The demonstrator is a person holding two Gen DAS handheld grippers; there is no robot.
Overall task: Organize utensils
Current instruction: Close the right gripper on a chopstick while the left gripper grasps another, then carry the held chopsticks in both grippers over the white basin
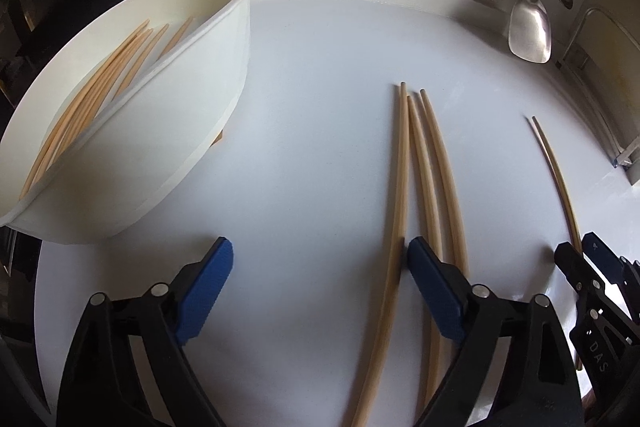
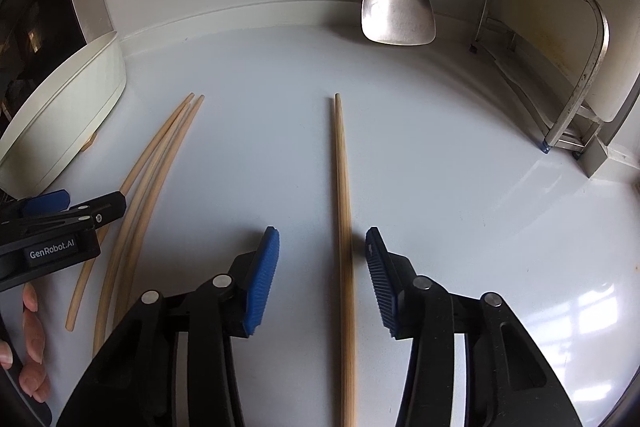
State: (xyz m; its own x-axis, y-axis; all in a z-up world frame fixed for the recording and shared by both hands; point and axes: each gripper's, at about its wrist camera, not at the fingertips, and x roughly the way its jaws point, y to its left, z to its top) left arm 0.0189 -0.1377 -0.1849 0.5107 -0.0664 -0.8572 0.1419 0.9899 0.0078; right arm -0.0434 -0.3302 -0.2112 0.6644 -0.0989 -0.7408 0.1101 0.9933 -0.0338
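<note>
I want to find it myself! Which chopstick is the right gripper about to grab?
Start at the white countertop, below the hanging metal spatula. One chopstick lies alone there, running between the open blue fingers of the right gripper. The other three chopsticks lie bunched together further left, near the white holder.

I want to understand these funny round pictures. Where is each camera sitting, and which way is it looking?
Left wrist: on the left gripper, facing forward over the counter toward the white tray; its open fingers show.
Right wrist: on the right gripper, facing the single chopstick; a hand shows.
Shared: three chopsticks, spatula.
</note>
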